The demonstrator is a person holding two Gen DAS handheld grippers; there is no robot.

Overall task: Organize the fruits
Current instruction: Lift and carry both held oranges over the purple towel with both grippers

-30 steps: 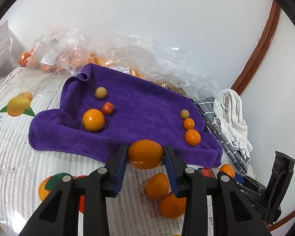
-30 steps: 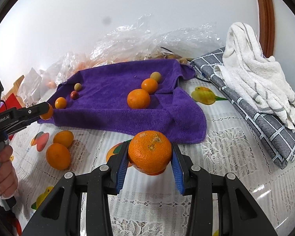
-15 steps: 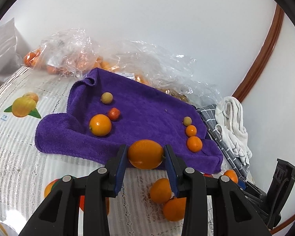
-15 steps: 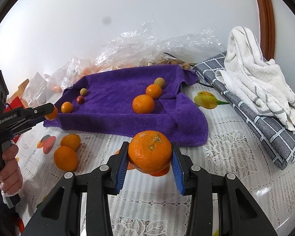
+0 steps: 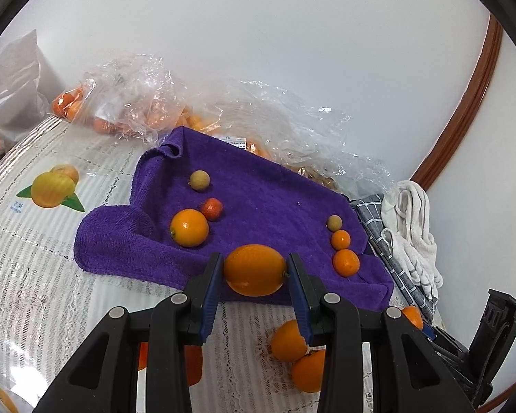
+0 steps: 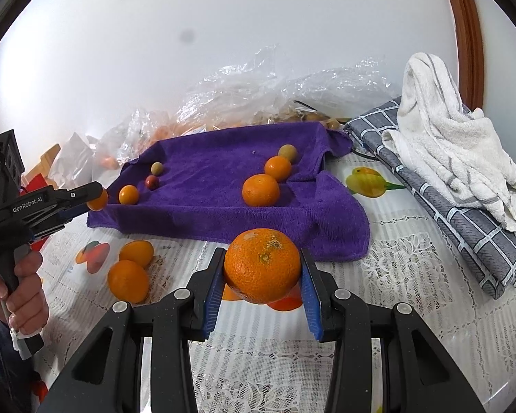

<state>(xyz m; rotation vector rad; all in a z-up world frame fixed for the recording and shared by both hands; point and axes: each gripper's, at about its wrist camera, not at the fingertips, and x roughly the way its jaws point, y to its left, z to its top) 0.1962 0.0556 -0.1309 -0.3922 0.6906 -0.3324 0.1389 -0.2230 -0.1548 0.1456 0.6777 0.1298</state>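
My left gripper (image 5: 254, 272) is shut on a smooth orange (image 5: 254, 269), held above the near edge of the purple towel (image 5: 265, 199). My right gripper (image 6: 262, 270) is shut on a large rough mandarin (image 6: 262, 264) over the lace tablecloth, short of the towel (image 6: 216, 179). On the towel two rows of fruit lie: an orange (image 5: 189, 228), a small red fruit (image 5: 212, 208) and a tan one (image 5: 199, 180) at left; an orange (image 5: 346, 262), a smaller one (image 5: 340, 240) and a tan one (image 5: 334, 222) at right. The right wrist view shows the left gripper (image 6: 98, 200) with its orange.
Two loose oranges (image 6: 129, 280) (image 6: 136, 253) lie on the tablecloth before the towel. Crumpled clear plastic bags with fruit (image 5: 137, 103) sit behind it against the wall. A grey checked cloth (image 6: 457, 213) with a white towel (image 6: 447, 130) lies at right. A hand (image 6: 24, 296) holds the left gripper.
Both grippers keep their fruit. In both views the towel and table have slid lower and a little rightward in the frame; the grips are unchanged.
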